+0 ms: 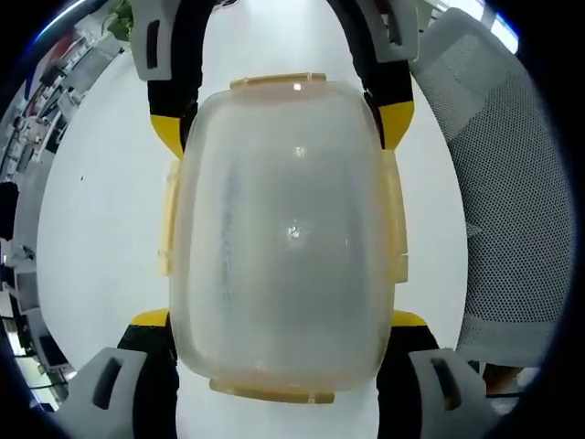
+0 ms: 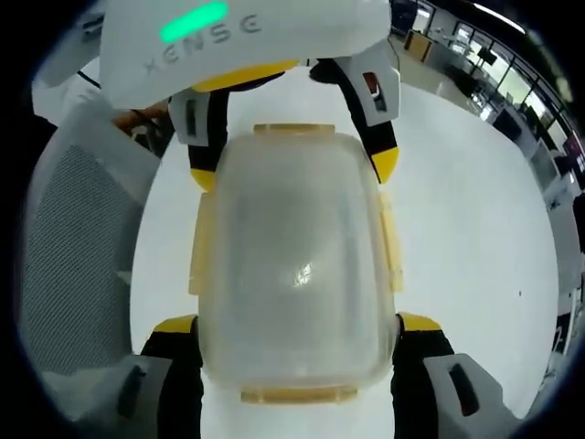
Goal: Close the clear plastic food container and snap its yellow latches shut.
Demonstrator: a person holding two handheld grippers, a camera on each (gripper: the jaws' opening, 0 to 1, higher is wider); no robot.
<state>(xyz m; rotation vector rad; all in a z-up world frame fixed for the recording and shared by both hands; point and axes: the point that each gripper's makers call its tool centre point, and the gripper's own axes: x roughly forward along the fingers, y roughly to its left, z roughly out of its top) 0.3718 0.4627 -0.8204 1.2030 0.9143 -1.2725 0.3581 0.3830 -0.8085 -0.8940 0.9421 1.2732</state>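
we hold the clear container (image 1: 283,238) between both tools over the white table (image 1: 101,229). our left gripper (image 1: 279,320) clamps one end and our right gripper (image 2: 297,325) the other, yellow latches (image 1: 396,224) along its sides.

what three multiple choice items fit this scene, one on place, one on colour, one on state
1. Where is the container relative to the two tools?
A. between them, one at each end
B. beside both
C. under a chair

2. What colour are the latches?
A. blue
B. yellow
C. red

3. How does the container's lid sit?
A. lying apart on the table
B. missing
C. on the container

Answers: 1 A, the left tool flanks the near end and the right tool the opposite end. 2 B, the side tabs are pale yellow. 3 C, the lid covers the top in both views; whether the latches are snapped is unclear.
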